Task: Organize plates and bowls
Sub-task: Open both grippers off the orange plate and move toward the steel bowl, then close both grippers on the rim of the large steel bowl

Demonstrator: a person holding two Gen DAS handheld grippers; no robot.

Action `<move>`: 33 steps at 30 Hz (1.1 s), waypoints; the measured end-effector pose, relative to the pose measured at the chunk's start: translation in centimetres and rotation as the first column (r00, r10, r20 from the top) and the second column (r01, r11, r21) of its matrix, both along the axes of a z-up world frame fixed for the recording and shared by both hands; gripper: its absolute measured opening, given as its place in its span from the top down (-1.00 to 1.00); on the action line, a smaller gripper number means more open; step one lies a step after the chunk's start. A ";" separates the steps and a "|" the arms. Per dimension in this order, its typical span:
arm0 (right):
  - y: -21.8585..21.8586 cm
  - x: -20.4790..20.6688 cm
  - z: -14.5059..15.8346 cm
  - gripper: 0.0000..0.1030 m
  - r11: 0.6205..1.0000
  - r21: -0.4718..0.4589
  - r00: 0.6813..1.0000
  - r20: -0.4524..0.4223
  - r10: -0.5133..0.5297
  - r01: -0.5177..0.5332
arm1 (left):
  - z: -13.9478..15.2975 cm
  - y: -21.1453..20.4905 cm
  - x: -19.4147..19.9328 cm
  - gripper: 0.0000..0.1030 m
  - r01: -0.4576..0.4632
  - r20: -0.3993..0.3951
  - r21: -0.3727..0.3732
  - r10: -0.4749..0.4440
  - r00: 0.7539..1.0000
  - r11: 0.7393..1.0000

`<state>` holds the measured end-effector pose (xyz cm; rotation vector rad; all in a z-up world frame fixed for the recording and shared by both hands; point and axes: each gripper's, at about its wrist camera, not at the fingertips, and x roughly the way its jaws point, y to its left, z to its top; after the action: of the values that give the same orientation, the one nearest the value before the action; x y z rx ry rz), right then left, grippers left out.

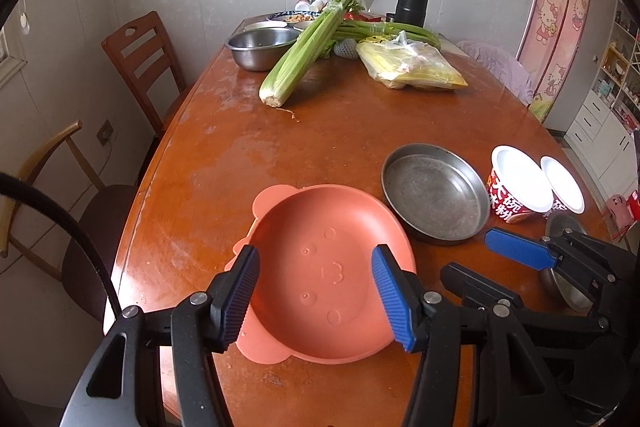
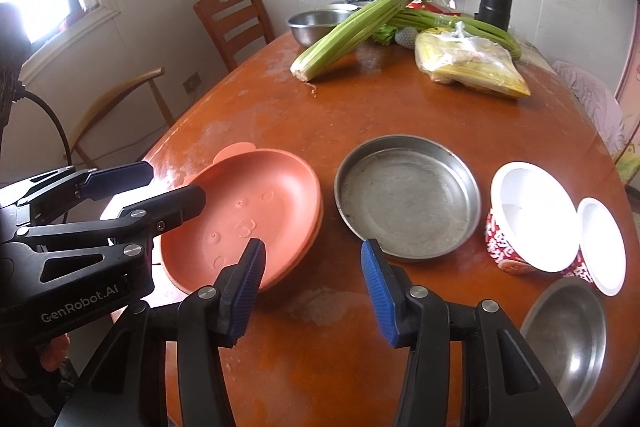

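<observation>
Both grippers hang over the worn wooden table [image 2: 304,131], jaws spread, nothing between them.

Landmark is the steel pan [image 2: 408,197]. Left of it: two chairs by the wall and a bright window, then the stacked orange plates [image 2: 256,215] with the left gripper [image 1: 316,291] above them. The right gripper [image 2: 312,291] sits over bare wood in front of the pan. Right of the pan: two red-and-white paper bowls [image 2: 536,219], nested and tipped, touching. Nearer than those, a steel bowl [image 2: 568,339], partly cut off by the frame edge. Behind the pan: celery [image 2: 352,27], a yellow bag, a steel basin [image 1: 260,47], a black flask. Dishes behind the celery are too hidden to identify.
</observation>
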<state>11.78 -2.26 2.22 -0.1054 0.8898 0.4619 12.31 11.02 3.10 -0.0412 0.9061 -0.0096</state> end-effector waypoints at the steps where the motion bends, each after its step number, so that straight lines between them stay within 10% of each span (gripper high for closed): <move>1: -0.3 -0.1 0.1 0.00 1.000 0.005 1.000 0.002 -0.003 0.003 | 0.2 -0.3 0.0 -0.13 0.004 0.004 0.002 -0.004 1.000 1.000; 33: -16.6 -4.8 4.2 -0.12 0.968 0.130 0.969 0.097 -0.227 0.213 | 2.7 -11.9 -2.0 -0.16 0.132 0.084 -0.017 -0.130 0.988 0.991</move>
<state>6.96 -18.83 6.39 0.0761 0.7524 0.2971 10.35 -0.84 5.79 -0.0020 0.8242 -0.1430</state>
